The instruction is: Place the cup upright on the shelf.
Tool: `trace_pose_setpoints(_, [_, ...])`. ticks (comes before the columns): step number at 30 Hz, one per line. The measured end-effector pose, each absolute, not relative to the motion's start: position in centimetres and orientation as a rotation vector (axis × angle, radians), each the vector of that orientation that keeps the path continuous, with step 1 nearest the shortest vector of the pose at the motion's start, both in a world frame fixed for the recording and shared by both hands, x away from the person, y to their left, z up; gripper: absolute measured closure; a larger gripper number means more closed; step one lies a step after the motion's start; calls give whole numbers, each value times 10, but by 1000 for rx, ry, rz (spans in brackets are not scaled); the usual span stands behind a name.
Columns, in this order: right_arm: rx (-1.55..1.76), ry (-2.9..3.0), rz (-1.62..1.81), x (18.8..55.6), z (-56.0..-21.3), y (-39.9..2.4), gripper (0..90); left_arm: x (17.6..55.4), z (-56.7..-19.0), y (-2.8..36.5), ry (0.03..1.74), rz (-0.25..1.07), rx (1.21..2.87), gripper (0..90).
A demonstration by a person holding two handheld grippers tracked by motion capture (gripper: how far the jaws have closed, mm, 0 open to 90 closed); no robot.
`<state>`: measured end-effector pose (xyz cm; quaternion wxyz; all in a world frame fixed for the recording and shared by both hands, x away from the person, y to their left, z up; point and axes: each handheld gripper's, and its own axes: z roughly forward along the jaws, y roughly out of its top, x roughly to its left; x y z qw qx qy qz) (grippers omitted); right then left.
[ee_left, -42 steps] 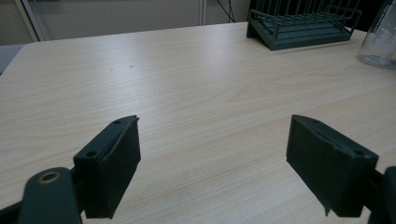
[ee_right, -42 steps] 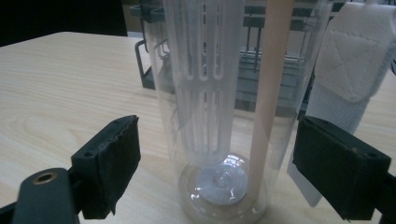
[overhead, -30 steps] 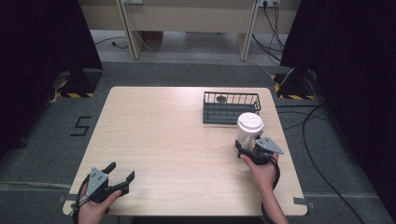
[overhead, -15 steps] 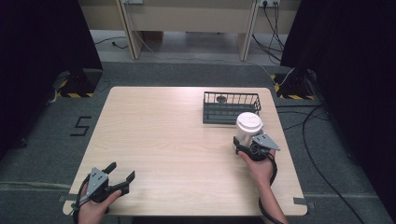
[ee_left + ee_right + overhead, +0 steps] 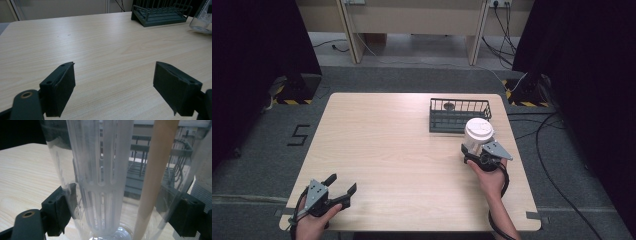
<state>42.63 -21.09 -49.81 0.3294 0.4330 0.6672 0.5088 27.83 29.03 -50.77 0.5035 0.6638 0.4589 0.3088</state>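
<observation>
Your left gripper (image 5: 341,192) sat at the table's (image 5: 392,150) near left corner, jaws spread wide over bare wood with nothing between them; parked there, it likely stayed clear of the work across the table. Farther right, the wire rack (image 5: 459,115) stood near the far right edge. Just in front of it, your right gripper (image 5: 472,150) had its jaws closed against the clear cup (image 5: 477,133) with the white lid. The pads (image 5: 66,205) pressed its lower wall from both sides, a low hold that probably kept it upright and steady.
</observation>
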Motion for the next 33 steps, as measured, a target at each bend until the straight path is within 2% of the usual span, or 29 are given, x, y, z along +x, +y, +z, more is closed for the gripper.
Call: trace_pose_setpoints(33, [1071,1693,1333,449,-446,-198,185,278,-507,290,1100,742,1604,173])
